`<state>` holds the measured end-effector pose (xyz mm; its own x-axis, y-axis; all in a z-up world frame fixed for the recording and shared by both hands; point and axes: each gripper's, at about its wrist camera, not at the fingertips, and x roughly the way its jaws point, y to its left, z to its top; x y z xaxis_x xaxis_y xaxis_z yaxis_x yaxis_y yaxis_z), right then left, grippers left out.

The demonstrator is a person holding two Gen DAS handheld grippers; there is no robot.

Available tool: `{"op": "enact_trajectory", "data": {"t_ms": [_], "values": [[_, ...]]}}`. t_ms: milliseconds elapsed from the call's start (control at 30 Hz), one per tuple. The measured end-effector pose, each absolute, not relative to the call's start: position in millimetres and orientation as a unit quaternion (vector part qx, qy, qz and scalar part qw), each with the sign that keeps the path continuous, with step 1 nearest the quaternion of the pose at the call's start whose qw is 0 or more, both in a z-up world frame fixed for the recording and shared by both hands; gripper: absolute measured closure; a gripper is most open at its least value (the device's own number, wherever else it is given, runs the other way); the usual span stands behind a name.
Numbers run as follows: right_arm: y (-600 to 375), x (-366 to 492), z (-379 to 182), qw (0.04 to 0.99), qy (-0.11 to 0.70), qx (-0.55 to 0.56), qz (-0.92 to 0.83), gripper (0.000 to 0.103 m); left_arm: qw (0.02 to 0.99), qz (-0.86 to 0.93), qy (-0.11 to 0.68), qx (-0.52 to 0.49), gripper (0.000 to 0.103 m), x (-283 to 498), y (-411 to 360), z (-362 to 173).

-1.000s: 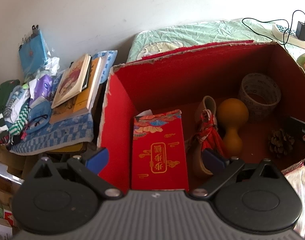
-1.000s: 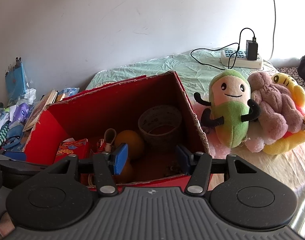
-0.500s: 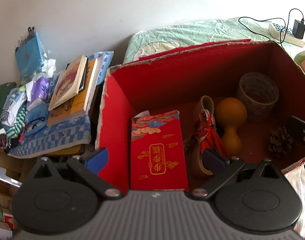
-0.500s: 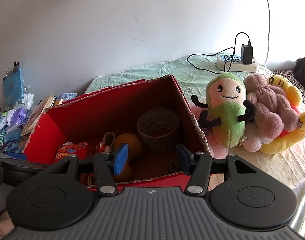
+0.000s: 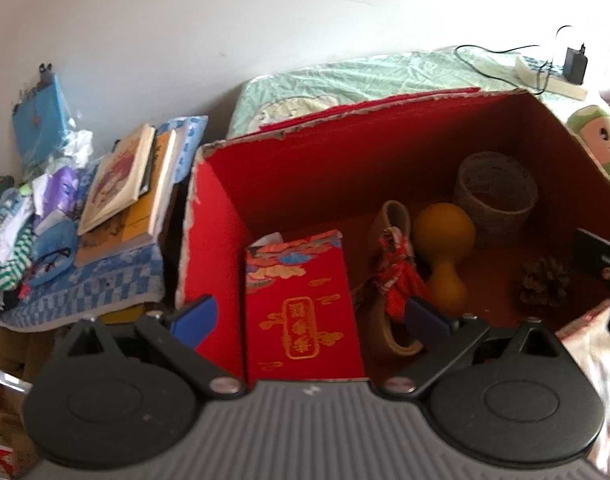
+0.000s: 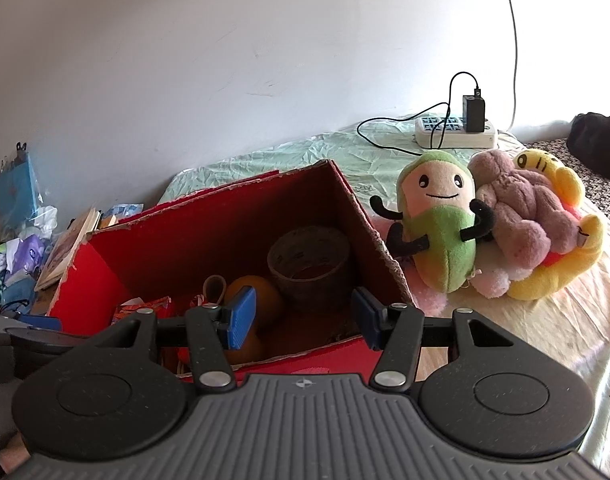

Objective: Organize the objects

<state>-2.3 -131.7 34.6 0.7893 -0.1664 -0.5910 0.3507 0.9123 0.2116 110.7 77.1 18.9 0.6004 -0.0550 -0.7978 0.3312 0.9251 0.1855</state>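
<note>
Your smooth orange gourd (image 5: 445,248) lies neck toward the red cardboard box's (image 5: 213,240) near wall; both your left gripper (image 5: 311,314) and right gripper (image 6: 303,318) gape wide, empty.

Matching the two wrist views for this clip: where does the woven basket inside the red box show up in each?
Left wrist: the woven basket sits right of centre, in the red box's far right corner, behind the orange gourd.
Right wrist: the basket sits at centre, above the gap between the fingers, against the box's right wall.
Shared landmark: the orange gourd, just left of the basket in both.
</note>
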Motion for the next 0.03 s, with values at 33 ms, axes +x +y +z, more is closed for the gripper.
{"op": "enact_trajectory", "data": {"t_ms": [33], "values": [[-131.0, -2.7, 34.7, 0.932, 0.294, 0.157, -0.140, 0.047, 0.880, -0.113, 0.434, 0.158, 0.003, 109.9, 76.6, 18.3]]}}
